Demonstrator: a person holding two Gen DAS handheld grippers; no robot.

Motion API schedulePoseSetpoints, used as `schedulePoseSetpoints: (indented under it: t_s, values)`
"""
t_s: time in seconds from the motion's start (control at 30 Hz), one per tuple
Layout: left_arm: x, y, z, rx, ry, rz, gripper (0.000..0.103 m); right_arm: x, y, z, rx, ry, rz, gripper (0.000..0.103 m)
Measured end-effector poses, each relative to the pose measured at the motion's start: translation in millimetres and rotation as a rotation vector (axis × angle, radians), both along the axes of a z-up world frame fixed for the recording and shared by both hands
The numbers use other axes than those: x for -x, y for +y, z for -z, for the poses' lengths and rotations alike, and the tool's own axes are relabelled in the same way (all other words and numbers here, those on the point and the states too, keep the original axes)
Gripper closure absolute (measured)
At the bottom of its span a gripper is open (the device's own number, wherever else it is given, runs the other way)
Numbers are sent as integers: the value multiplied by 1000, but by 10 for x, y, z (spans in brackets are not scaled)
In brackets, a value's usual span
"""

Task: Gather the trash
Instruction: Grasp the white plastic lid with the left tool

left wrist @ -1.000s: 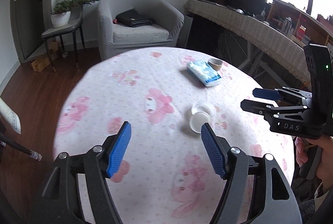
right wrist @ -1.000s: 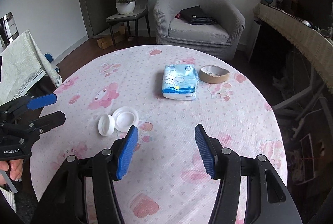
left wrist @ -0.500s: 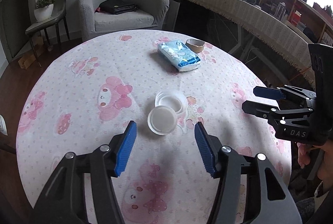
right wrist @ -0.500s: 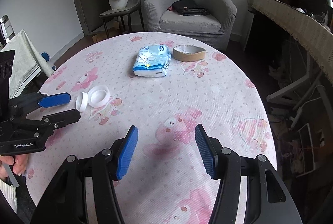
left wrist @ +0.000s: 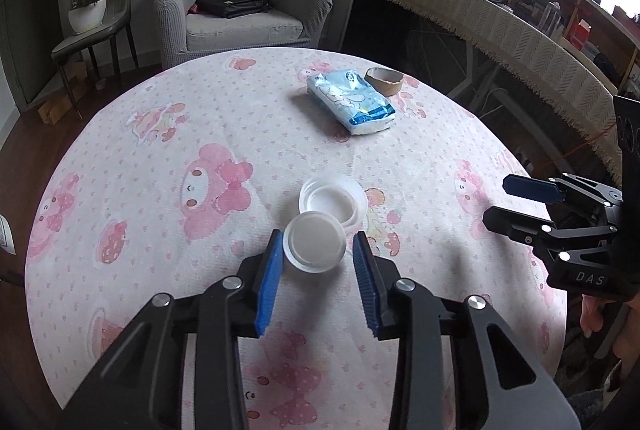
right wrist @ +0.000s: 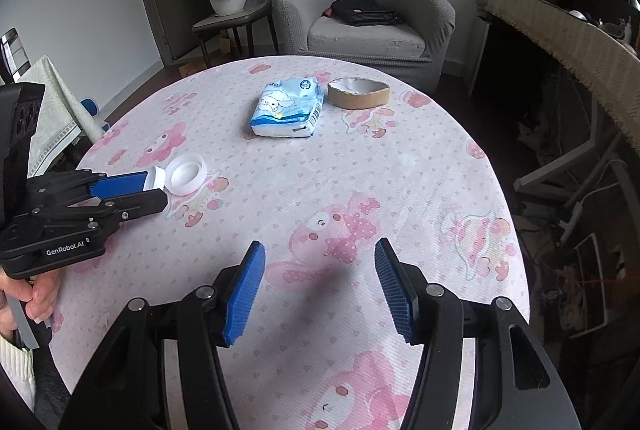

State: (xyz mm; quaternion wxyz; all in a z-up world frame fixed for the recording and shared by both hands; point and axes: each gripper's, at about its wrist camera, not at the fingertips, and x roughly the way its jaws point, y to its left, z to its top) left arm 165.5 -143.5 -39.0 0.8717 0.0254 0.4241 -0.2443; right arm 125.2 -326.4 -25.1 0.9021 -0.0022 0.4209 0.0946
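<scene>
Two small white plastic cups lie on the pink patterned tablecloth: a near one [left wrist: 315,247] and one just behind it [left wrist: 333,201]. My left gripper [left wrist: 317,264] is open, with its blue pads on either side of the near cup, the left pad at its rim. In the right wrist view the left gripper [right wrist: 149,189] reaches the near cup [right wrist: 154,177] beside the other cup [right wrist: 186,174]. My right gripper [right wrist: 319,284] is open and empty above the table's near right part; it also shows in the left wrist view [left wrist: 516,204].
A blue tissue pack [left wrist: 351,100] and a brown tape ring [left wrist: 385,81] lie at the far side of the round table [left wrist: 120,158]. A grey armchair [left wrist: 240,6] with a black bag, a chair with a potted plant [left wrist: 90,10] and a long sideboard [left wrist: 500,26] stand beyond.
My left gripper has moved forward to the cups and narrowed around the near cup. The right gripper has shifted right and forward, staying open.
</scene>
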Motion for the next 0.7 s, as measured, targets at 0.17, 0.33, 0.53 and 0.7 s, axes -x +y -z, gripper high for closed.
schedulePoseSetpoints:
  t_s: [0.17, 0.33, 0.53, 0.7]
  values:
    - [-32, 15, -8, 7, 4, 7, 70, -52, 84, -15, -8, 5, -5, 45]
    - [-30, 76, -36, 13, -1, 2, 70, -121, 183, -42, -18, 5, -10, 45]
    - [-14, 217, -89, 18, -8, -17, 70, -203, 370, -81, -23, 1, -28, 45]
    - [-1, 371, -133, 20, -13, -38, 70, -269, 545, -88, -13, 0, -40, 42]
